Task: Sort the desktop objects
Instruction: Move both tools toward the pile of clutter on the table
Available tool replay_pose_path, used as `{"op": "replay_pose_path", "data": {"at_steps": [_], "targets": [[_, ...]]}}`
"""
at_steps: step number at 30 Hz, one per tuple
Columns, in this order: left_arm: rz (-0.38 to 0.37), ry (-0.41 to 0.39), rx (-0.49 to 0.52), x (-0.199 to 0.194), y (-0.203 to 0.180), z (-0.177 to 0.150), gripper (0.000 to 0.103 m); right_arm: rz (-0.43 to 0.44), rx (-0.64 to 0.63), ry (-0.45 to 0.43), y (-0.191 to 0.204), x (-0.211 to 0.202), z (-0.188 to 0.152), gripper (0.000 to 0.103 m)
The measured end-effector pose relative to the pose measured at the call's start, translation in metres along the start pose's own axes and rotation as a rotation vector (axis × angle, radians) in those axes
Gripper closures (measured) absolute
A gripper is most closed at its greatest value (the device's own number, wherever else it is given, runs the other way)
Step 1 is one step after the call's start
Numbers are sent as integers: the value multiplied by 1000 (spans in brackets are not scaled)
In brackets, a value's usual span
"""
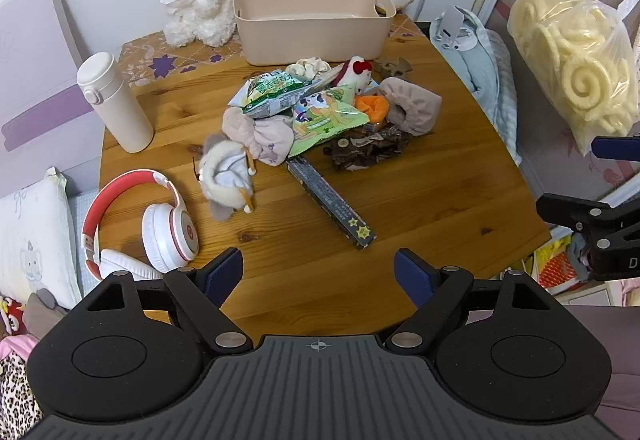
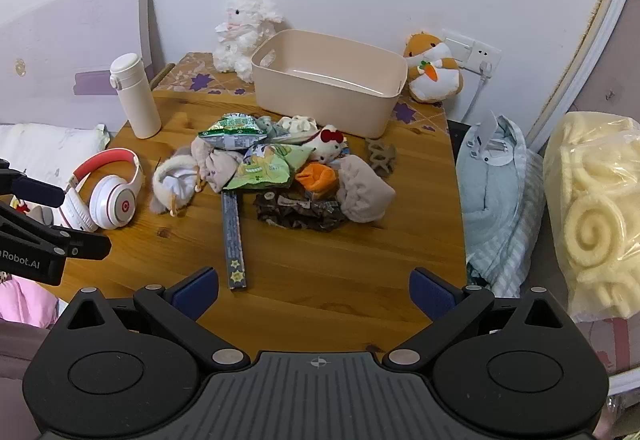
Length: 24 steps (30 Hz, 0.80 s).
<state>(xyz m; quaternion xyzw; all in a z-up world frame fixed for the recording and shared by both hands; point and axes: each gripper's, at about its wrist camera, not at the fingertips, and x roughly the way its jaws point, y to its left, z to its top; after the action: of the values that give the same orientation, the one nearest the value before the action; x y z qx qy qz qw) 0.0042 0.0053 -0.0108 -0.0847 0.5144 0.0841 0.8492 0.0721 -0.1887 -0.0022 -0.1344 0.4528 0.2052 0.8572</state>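
My tongs' pads (image 1: 224, 272) are dark blue on black arms. The table (image 1: 400, 199) is honey-brown pine grain. Behind the beige bin (image 1: 312, 35) lies a tan cloth (image 1: 160, 55) with purple flowers. Left of the bin stand a cream bottle (image 1: 114, 103) and white headphones (image 1: 160, 224) with a coral-red band. Before it lie green snack packets (image 1: 324, 119) and a dark box (image 1: 332, 199) with yellow stars.

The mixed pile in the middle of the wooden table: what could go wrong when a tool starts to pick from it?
1. The green snack bags overlap the soft beige pouches, so one pull may drag neighbours.
2. The long dark box lies partly under the pile and may slide.
3. The tall white bottle stands upright nearby and could tip.
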Motion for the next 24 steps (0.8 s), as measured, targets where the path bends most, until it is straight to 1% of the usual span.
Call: {"op": "replay_pose_path", "data": {"at_steps": [1,6,12,15,19,24], "targets": [[10,-1,-15,0,0,0,19,2,-1,-1,-1,1,0,0],[39,15,-24,4,-5,4,19,10,-18,-1,-2,8,6,0],[46,19,-26,9,-6,11,19,27,-24,-7,-9,14,15,0],[68,19,-62,15,-5,18,19,29,-33,-11,-12,22,19,0],[96,18,-89,24,-3,29,19,22,-69,-19,-19,36,24,0],[98,40,-119,43,-2,44,19,23,-145,-47,-33,56,34,0]]}}
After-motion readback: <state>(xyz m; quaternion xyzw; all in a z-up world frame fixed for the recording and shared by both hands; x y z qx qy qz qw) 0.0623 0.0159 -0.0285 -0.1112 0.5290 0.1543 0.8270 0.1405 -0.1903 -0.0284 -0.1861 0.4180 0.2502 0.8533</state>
